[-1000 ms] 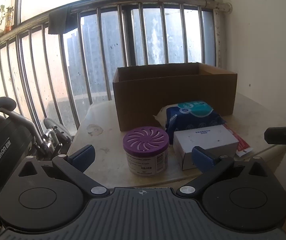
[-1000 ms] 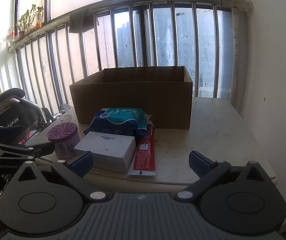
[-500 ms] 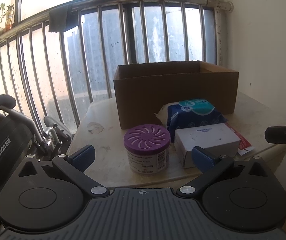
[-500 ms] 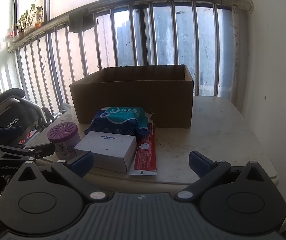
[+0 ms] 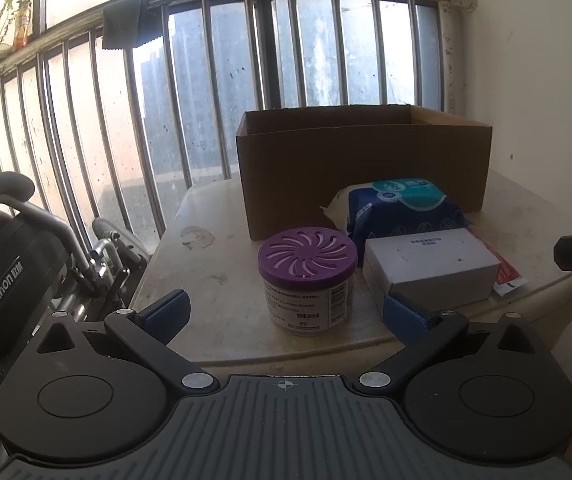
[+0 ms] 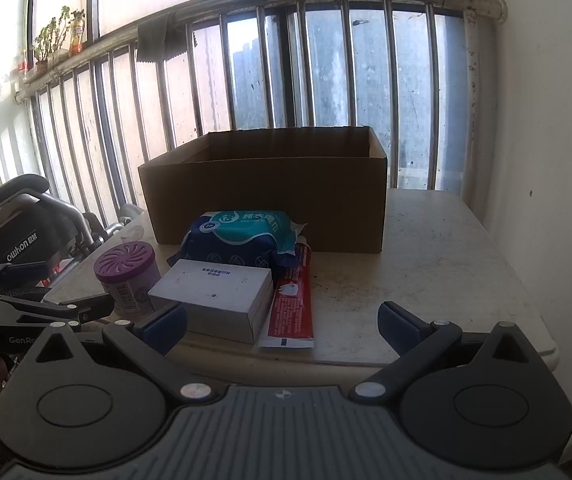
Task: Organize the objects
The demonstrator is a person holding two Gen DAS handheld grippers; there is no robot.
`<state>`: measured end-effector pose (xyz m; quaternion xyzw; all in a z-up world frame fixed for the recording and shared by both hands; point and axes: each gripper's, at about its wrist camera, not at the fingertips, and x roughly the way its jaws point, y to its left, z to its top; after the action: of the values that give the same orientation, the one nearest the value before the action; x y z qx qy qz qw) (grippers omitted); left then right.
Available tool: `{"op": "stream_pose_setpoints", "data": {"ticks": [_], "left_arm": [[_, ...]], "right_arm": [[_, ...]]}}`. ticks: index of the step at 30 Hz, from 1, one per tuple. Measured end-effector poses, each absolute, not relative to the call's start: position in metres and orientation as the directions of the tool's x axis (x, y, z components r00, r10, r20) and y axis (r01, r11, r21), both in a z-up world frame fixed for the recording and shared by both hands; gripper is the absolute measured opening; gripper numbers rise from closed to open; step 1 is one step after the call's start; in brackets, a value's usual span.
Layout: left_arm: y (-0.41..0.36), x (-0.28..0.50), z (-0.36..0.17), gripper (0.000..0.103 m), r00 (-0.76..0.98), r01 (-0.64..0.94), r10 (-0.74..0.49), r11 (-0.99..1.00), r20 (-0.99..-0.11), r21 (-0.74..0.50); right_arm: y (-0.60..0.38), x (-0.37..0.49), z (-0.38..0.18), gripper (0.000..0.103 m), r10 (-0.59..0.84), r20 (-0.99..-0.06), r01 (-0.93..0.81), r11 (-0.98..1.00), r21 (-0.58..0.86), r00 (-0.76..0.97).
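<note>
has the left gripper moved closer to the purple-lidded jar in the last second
Yes, slightly: in the left wrist view the jar and cardboard box shifted right and look slightly larger.

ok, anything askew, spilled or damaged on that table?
Nothing spilled or damaged. Only oddity: the red tube has its cap end tucked under the wipes pack and its crimped end slightly past the table front edge. The cardboard box sits upright.

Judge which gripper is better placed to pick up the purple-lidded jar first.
Left. The left gripper is open and lined up with the purple-lidded jar straight ahead between its fingers. The right gripper faces the white box and toothpaste tube instead.
</note>
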<state>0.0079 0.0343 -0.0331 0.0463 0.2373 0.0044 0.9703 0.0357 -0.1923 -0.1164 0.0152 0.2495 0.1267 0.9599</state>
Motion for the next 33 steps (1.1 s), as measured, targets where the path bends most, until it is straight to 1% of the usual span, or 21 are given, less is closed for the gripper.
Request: {"op": "stream_pose_setpoints", "data": {"ticks": [8, 11, 16, 22, 33], "left_arm": [[0.0372, 0.008, -0.0332, 0.103, 0.887, 0.024, 0.009, 0.998, -0.461, 0.066], [0.0375, 0.006, -0.0306, 0.103, 0.893, 0.026, 0.0, 0.998, -0.449, 0.05], [0.0353, 0.0045, -0.027, 0.103, 0.9, 0.031, -0.005, 0.998, -0.436, 0.053], [0.0347, 0.0083, -0.0315, 0.103, 0.893, 0.024, 0.004, 0.998, -0.45, 0.057], [0.0359, 0.006, -0.0299, 0.103, 0.897, 0.023, 0.001, 0.999, -0.441, 0.049]], "right_arm": [[-0.1923, 0.0367, -0.1175, 0.103, 0.251, -0.477, -0.236, 0.967, 0.093, 0.842], [-0.1924, 0.037, -0.1178, 0.103, 0.25, -0.477, -0.234, 0.968, 0.093, 0.843], [-0.1932, 0.0382, -0.1186, 0.103, 0.25, -0.477, -0.232, 0.968, 0.098, 0.843], [-0.1927, 0.0366, -0.1168, 0.103, 0.252, -0.472, -0.237, 0.967, 0.093, 0.845], [-0.194, 0.0379, -0.1172, 0.103, 0.252, -0.48, -0.233, 0.967, 0.1, 0.84]]}}
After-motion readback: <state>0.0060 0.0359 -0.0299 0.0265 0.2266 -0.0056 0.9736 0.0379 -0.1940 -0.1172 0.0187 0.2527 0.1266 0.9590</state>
